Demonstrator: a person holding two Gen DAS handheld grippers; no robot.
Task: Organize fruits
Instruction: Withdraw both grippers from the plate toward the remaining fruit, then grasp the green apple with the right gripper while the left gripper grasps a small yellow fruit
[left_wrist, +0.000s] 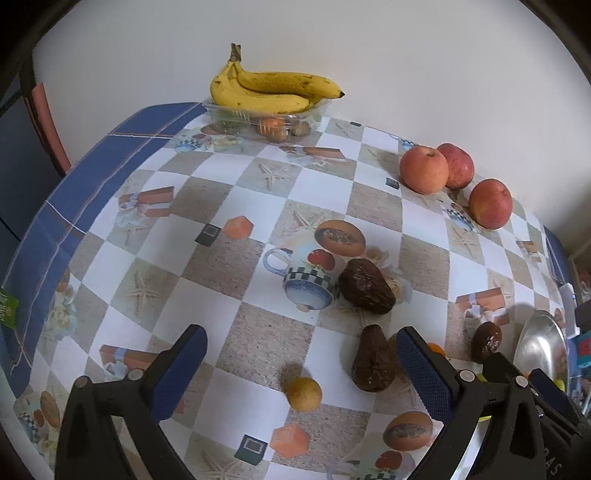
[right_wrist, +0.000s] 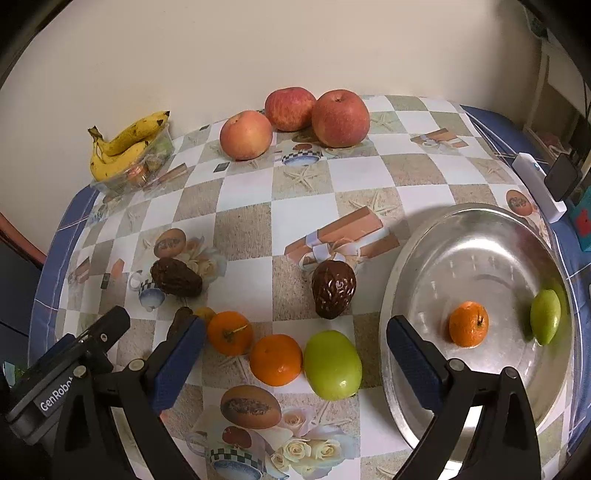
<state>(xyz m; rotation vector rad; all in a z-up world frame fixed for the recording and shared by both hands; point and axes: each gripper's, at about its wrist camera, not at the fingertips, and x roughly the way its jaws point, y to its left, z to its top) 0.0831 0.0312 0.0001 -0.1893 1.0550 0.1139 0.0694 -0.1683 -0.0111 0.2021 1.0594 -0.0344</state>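
My left gripper (left_wrist: 301, 369) is open over the checked tablecloth, with a small yellow fruit (left_wrist: 304, 394) lying loose between its fingers. A dark avocado (left_wrist: 373, 360) lies just inside its right finger, and two more (left_wrist: 365, 281) (left_wrist: 487, 341) lie beyond. My right gripper (right_wrist: 297, 363) is wide open, holding nothing, above two oranges (right_wrist: 229, 332) (right_wrist: 276, 359) and a green fruit (right_wrist: 332, 364). To its right, the metal plate (right_wrist: 406, 258) holds an orange (right_wrist: 468, 324) and a green fruit (right_wrist: 546, 316). Another avocado (right_wrist: 333, 289) stands left of the plate.
Three apples (right_wrist: 246, 134) (right_wrist: 290, 108) (right_wrist: 340, 118) sit by the back wall. Bananas (left_wrist: 273, 90) rest on a clear plastic box (left_wrist: 258, 118) at the far corner. A white device (right_wrist: 535, 184), a phone (right_wrist: 561, 177) and a teal box (right_wrist: 581, 225) line the right edge.
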